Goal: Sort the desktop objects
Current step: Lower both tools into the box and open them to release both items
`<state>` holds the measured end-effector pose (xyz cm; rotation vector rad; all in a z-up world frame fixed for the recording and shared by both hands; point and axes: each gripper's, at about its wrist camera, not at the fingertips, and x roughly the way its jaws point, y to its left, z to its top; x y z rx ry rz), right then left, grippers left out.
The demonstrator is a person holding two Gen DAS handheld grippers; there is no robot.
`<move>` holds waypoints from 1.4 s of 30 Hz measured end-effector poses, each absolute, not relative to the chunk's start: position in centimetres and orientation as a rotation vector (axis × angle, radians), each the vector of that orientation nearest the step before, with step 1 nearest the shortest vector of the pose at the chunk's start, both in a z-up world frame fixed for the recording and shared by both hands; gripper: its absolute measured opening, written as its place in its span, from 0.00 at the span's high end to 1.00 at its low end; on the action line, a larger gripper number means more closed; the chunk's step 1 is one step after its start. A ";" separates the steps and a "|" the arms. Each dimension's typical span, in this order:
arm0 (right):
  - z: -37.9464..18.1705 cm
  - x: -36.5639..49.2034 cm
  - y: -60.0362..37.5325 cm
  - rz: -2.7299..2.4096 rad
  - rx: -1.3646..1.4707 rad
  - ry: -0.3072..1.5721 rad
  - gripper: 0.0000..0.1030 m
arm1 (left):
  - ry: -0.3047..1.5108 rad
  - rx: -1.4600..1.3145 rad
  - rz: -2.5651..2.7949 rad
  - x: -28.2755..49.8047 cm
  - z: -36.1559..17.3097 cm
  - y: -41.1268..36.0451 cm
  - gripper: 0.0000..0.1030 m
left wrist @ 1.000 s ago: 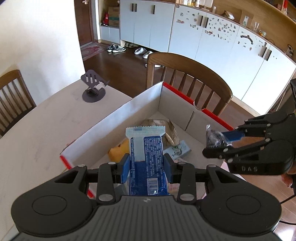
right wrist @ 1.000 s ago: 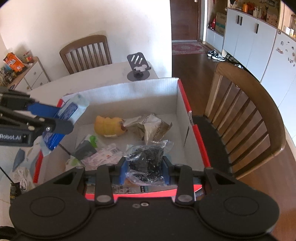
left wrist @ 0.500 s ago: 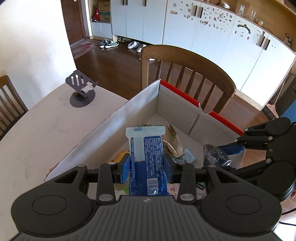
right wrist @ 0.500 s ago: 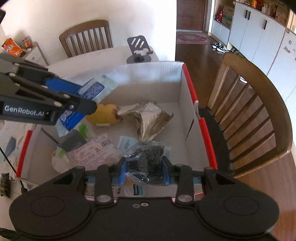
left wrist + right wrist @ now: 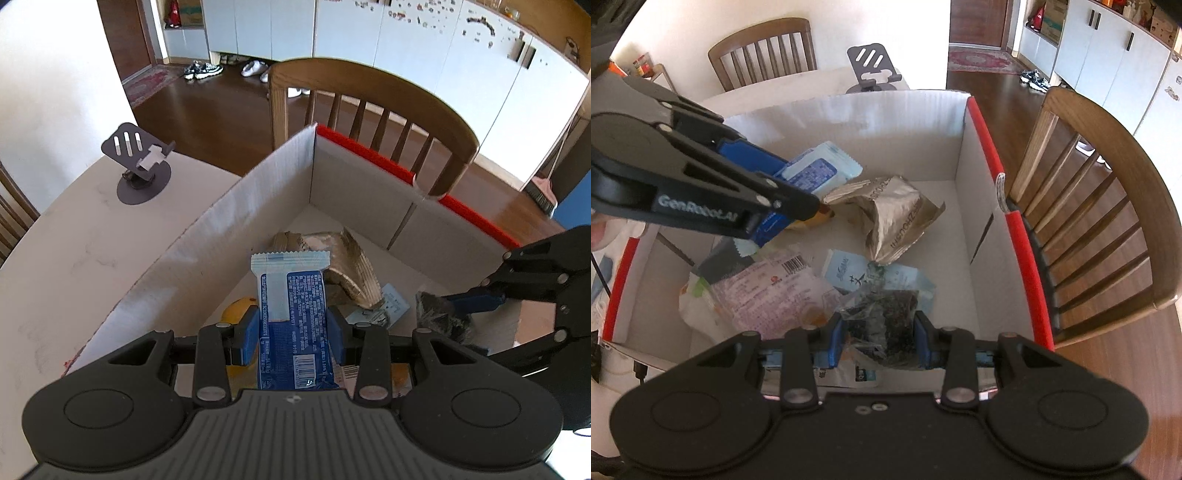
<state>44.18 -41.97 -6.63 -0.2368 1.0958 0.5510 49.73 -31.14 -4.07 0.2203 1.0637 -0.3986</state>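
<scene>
My left gripper (image 5: 293, 332) is shut on a blue and white snack packet (image 5: 291, 295) and holds it above the inside of the open cardboard box (image 5: 229, 221). It also shows in the right wrist view (image 5: 783, 206) with the packet (image 5: 820, 171). My right gripper (image 5: 879, 339) is shut on a clear bag of dark bits (image 5: 886, 314), low over the box's near side. It shows at the right of the left wrist view (image 5: 476, 299) with the bag (image 5: 439, 317).
The box (image 5: 964, 155) holds a crumpled tan bag (image 5: 897, 214), a yellow item (image 5: 240, 308), a pink printed packet (image 5: 768, 291) and a light blue sachet (image 5: 849, 269). A grey phone stand (image 5: 140, 162) sits on the table (image 5: 74, 240). A wooden chair (image 5: 1108, 206) stands beside the box.
Both grippers have moved forward and down over the box, each still holding its packet. The left gripper now reaches further across the box.
</scene>
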 end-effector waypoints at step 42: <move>-6.1 44.3 -42.3 0.570 -0.240 1.082 0.40 | 1.091 0.205 -0.415 49.7 -4.7 -31.4 0.48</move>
